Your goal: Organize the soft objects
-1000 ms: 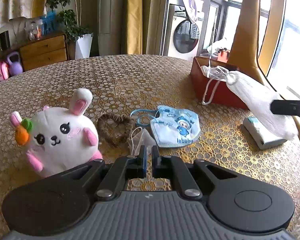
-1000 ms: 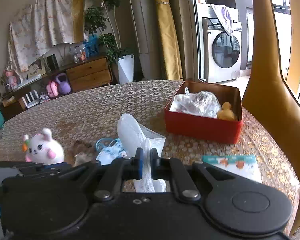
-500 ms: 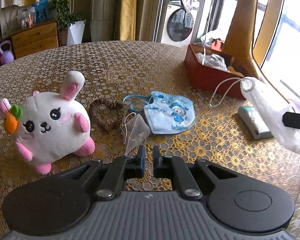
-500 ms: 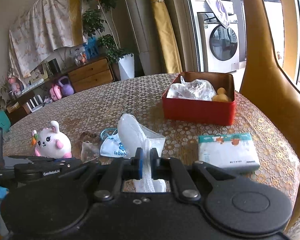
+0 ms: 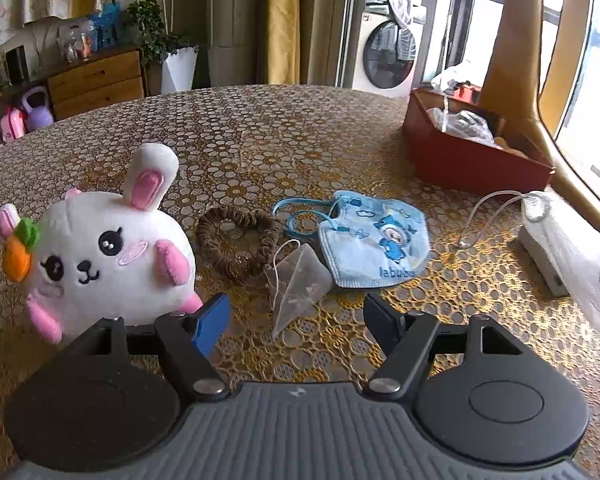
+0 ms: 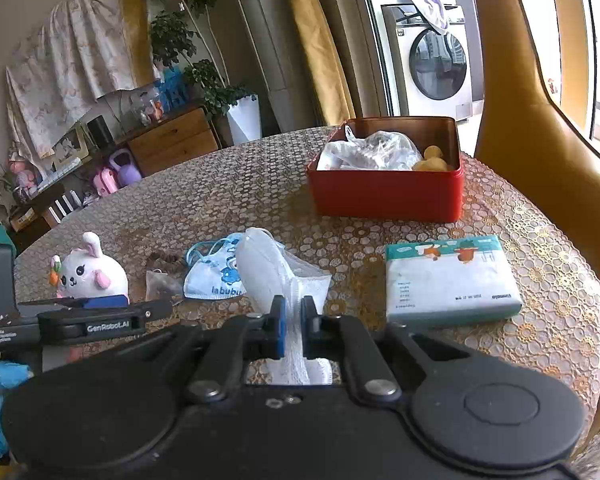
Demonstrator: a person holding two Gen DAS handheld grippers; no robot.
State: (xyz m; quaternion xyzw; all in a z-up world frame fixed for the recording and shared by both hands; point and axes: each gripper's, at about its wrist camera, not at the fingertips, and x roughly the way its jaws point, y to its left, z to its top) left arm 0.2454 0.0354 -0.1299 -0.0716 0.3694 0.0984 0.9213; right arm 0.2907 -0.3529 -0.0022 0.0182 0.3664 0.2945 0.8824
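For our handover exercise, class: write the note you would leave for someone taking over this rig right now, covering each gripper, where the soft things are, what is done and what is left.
Left gripper: open, empty; its jaws have just been opening above the tea bag.
Right gripper: shut on a white mask, held over the table.
Done: the red box already holds a plastic bag and a yellow toy.
Left on the table: plush rabbit, brown scrunchie, blue mask, tea bag, tissue pack.
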